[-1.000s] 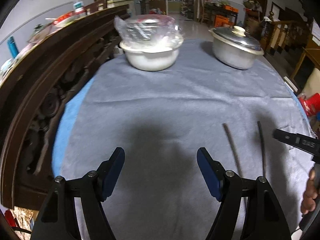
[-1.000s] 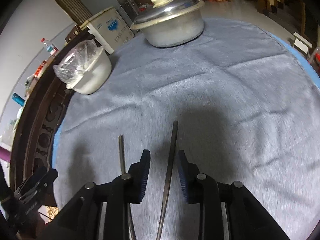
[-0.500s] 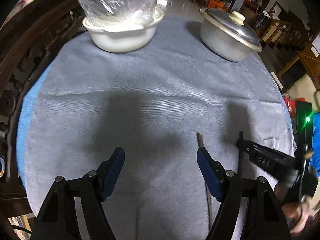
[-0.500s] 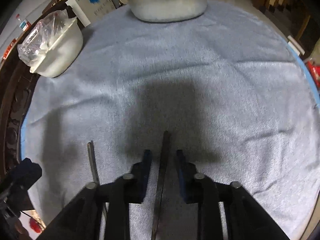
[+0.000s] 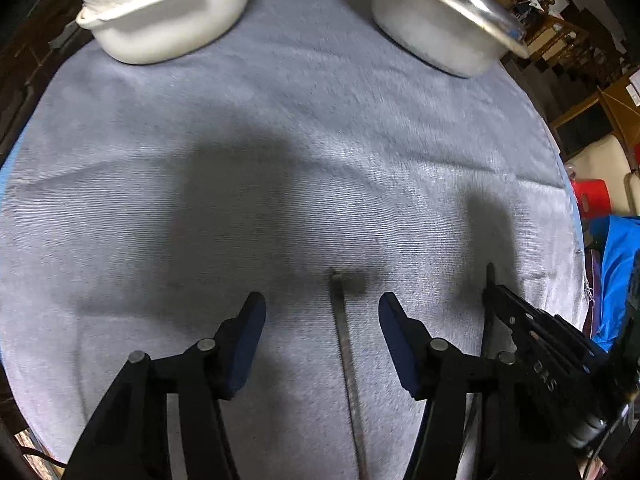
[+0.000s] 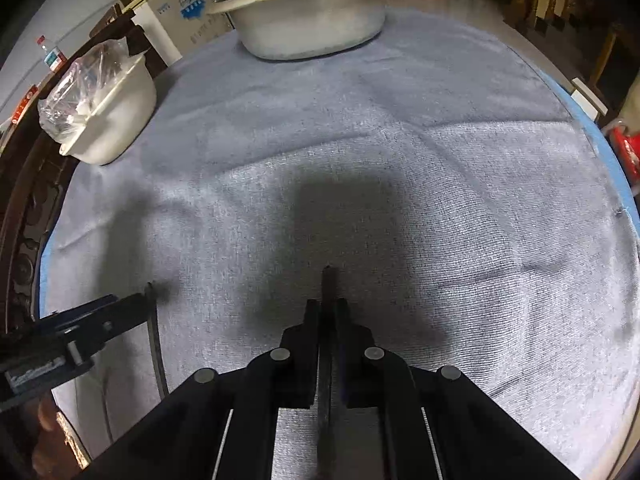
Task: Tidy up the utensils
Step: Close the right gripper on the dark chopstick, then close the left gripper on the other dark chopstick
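Observation:
Two dark chopsticks lie on the grey cloth. In the left wrist view, one chopstick point(image 5: 343, 336) lies between the fingers of my open left gripper point(image 5: 322, 312), untouched. In the right wrist view, my right gripper point(image 6: 328, 304) is shut on the other chopstick point(image 6: 328, 284), whose tip sticks out past the fingertips. The right gripper point(image 5: 490, 280) also shows in the left wrist view at the right, with that chopstick. The left gripper point(image 6: 146, 296) shows at the left of the right wrist view, over the first chopstick point(image 6: 156, 356).
A white bowl point(image 5: 168, 28) holding a clear plastic bag stands at the back left. A lidded metal pot point(image 5: 436, 28) stands at the back right. The round table's cloth edge point(image 6: 624, 208) runs at the right. Dark carved wooden furniture point(image 6: 24, 216) borders the left.
My left gripper has moved right and lower, so one chopstick now lies between its open fingers. My right gripper has closed on the other chopstick.

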Demonstrator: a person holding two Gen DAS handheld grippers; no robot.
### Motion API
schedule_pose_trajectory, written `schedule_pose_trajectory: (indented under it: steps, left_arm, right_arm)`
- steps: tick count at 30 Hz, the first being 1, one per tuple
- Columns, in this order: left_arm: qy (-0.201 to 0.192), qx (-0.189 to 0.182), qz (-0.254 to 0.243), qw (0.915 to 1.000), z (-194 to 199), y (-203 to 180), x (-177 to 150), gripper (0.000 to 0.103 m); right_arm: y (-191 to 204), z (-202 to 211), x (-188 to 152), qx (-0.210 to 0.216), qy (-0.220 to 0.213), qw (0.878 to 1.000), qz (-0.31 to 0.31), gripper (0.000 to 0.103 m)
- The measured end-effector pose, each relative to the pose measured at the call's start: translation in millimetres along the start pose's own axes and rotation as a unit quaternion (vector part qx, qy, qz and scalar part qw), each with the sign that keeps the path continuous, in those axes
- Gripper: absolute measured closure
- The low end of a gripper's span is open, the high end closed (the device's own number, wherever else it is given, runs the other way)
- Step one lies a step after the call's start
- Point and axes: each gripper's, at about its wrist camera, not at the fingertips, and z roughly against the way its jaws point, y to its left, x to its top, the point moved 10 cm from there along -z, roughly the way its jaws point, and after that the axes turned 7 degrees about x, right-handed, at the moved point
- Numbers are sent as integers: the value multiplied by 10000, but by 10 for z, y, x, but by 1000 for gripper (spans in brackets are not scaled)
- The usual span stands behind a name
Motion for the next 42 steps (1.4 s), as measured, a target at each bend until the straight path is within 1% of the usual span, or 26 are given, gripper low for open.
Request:
schedule_pose_trajectory:
  steps: [2,4,7,8,11,13,15,17,20,23,28,31,36,38,40,41,42]
  left_arm:
    - [12,13,5,10000,-43,-31,2,43]
    - [-58,83,-46,9999,-49,-50,42,43]
    - [-143,215,-111,9996,-64,-86,78,43]
    - [-185,290,-169,9993,-78,-99,91,44]
    - [-352,563,-407,9970,-83,-145,102,59]
    - [-459,667,-552,9952,-84,-168,105,69]
    - [-578,790,-722,9926,-83,-181,110,85]
    - [-649,749,-798,9919,-91,-196,115,95]
    - [-724,695,-873,9911,-81,-183,100,95]
    - [-778,828,-1001,9885,-46,-126,34,96]
    - [-748,907,-1027,9877,8,45,-67,96]
    - [-663,844,-1001,9892,17,118,-110,96]
    - [-501,762,-959,9912,-1,153,-91,96]
    - [-457,750,-1026,9908,-6,129,-70,94]
    - [-432,715,-1046,9910,-3,115,-77,89]
    - [-420,668,-1046,9914,-3,102,-80,85]
    - [-427,649,-1051,9914,-3,88,-82,84]
  right_arm:
    - [8,4,12,-8,0,10000,47,94]
    - [12,7,9,-28,4,10000,79,94]
    - [15,-8,15,-9,10,10000,83,94]
    - [10,-3,14,9,17,10000,75,94]
    - [12,-15,14,64,30,10000,36,94]
    - [-5,-14,18,106,30,9999,8,94]
    - [1,-12,16,128,24,9999,-6,94]
    - [0,-8,15,147,10,9999,-10,94]
    - [-33,29,-16,181,6,9998,-24,94]
    - [-67,26,-48,146,32,9999,-31,94]
    - [-140,96,-187,-139,150,9998,58,94]
    - [-186,162,-279,-249,254,9993,96,94]
    - [-150,133,-254,-541,530,9969,221,93]
    - [-108,95,-214,-655,589,9957,293,93]
    - [-78,62,-181,-729,645,9944,420,92]
    - [-71,51,-160,-728,648,9943,428,92]
    - [-70,52,-153,-707,644,9946,405,92]
